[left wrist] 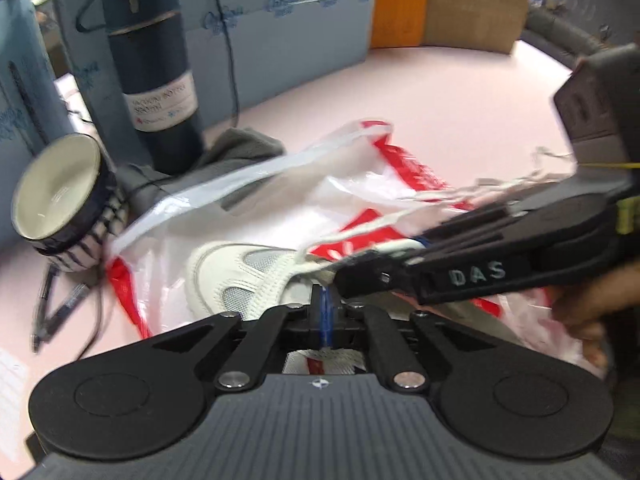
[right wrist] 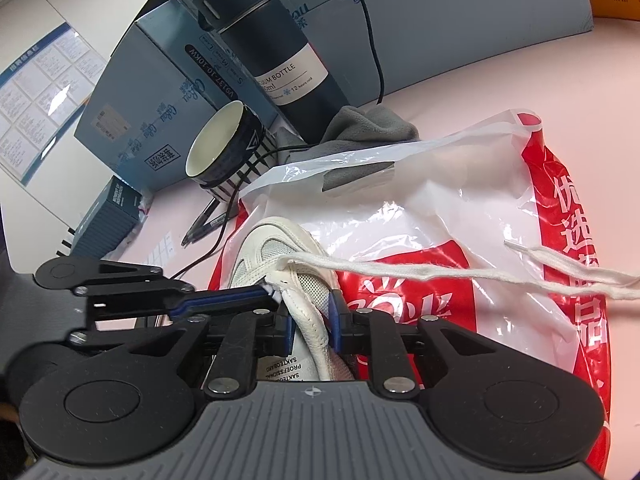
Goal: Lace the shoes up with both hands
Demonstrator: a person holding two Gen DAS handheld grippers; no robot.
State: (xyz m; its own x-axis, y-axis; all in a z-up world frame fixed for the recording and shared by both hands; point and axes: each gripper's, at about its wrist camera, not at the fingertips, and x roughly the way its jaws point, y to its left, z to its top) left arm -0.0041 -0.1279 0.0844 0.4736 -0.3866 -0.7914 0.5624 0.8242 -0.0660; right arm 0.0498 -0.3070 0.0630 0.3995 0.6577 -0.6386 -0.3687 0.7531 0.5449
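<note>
The right gripper [right wrist: 310, 322] pinches the padded collar edge of the white shoe [right wrist: 280, 256], its blue pads pressed against either side of that edge, evidently to steady the shoe while the other hand works at the lace. The left gripper [left wrist: 325, 312] has its jaws pressed fully together just behind the eyelet row; in the right wrist view its blue-edged fingers [right wrist: 224, 300] lie tip to tip against the shoe's near eyelet, and whether lace is caught between them cannot be told. The lace [right wrist: 440, 272] leaves the front eyelets and runs loose to the right as two strands over the bag [right wrist: 460, 200], so lacing appears barely begun. The shoe lies on this red-and-white plastic bag, toe pointing away from both cameras, which keeps it off the pink table [right wrist: 460, 88]. Farther out stand a tipped striped cup [right wrist: 228, 152], a dark bottle [right wrist: 272, 44] and a grey cloth [right wrist: 368, 124], all clear of the work. A pen [right wrist: 204, 226] lies beside the bag's left edge.
</note>
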